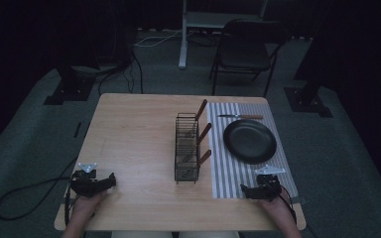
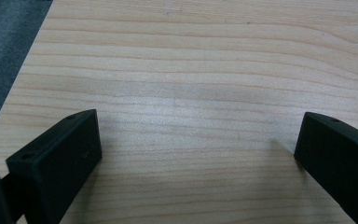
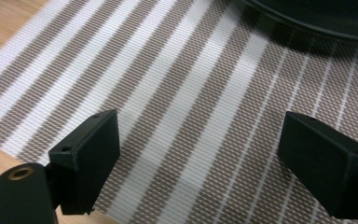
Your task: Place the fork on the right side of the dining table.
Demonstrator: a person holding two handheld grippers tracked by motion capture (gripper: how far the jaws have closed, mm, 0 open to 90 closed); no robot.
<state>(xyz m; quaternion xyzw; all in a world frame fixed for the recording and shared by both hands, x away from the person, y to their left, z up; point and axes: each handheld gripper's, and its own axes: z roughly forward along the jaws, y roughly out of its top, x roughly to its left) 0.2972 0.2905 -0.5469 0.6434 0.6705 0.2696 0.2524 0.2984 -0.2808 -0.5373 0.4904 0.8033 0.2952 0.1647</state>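
Both jaw pairs I hold gape: left gripper point(image 2: 198, 154) over pale grained wooden table point(image 2: 191, 70), right gripper point(image 3: 198, 163) over woven striped placemat point(image 3: 177, 93)

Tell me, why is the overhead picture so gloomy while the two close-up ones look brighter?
High view: dim, room black beyond the pale wooden table. Left gripper view: evenly lit, sharp wood grain, soft shadows under the jaws. Right gripper view: the brown-and-white striped placemat is crisp, the black round plate blurred at the top edge.

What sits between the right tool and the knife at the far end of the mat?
In the high view, the black plate lies on the striped mat between the right tool and the knife.
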